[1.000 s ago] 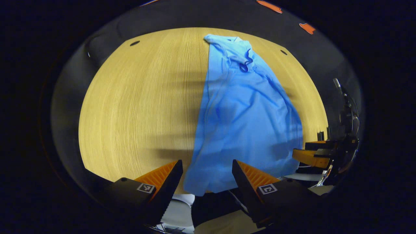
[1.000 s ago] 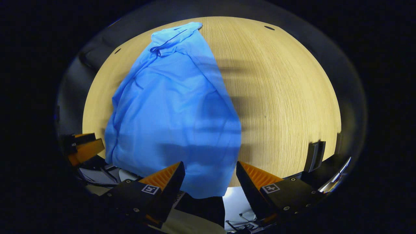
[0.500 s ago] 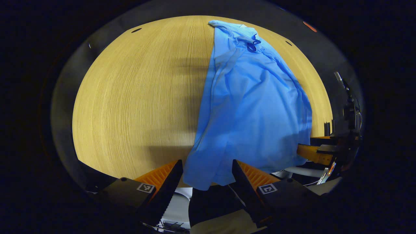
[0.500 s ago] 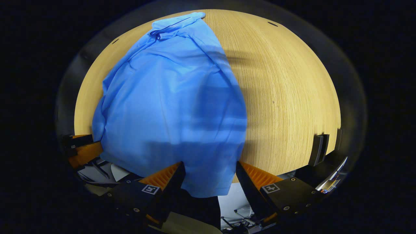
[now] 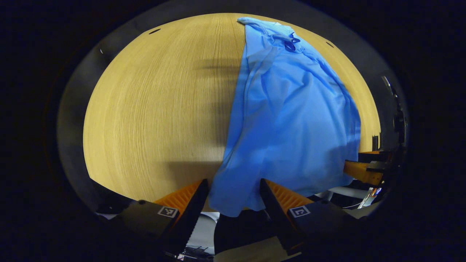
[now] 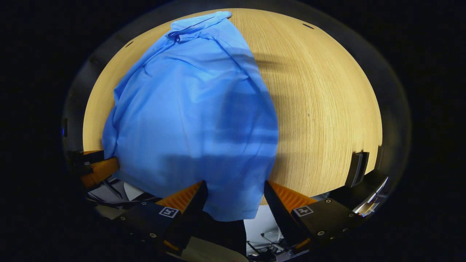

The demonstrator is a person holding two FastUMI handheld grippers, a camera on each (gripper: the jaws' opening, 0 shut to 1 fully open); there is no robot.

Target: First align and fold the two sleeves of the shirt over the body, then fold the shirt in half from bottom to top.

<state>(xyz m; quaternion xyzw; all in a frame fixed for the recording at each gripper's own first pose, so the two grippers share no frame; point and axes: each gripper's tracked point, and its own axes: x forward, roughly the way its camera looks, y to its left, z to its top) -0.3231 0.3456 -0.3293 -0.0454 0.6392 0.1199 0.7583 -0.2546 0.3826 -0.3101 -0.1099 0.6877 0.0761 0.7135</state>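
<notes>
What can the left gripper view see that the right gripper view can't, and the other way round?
Left gripper view: the right gripper pokes in at the right edge, and the bare table lies left of the shirt.
Right gripper view: the left gripper peeks in at the left edge, and the bare table lies right of the shirt.
Both: the blue shirt, collar at the far end, with its near hem between that view's own open fingers.

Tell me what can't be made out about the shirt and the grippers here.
- Shirt hem: in the left gripper view, it runs past the table edge between the left gripper fingers.
- Sleeves: lost in folds.
- Right gripper: same in the right gripper view; whether the fingers touch the cloth is unclear.
</notes>
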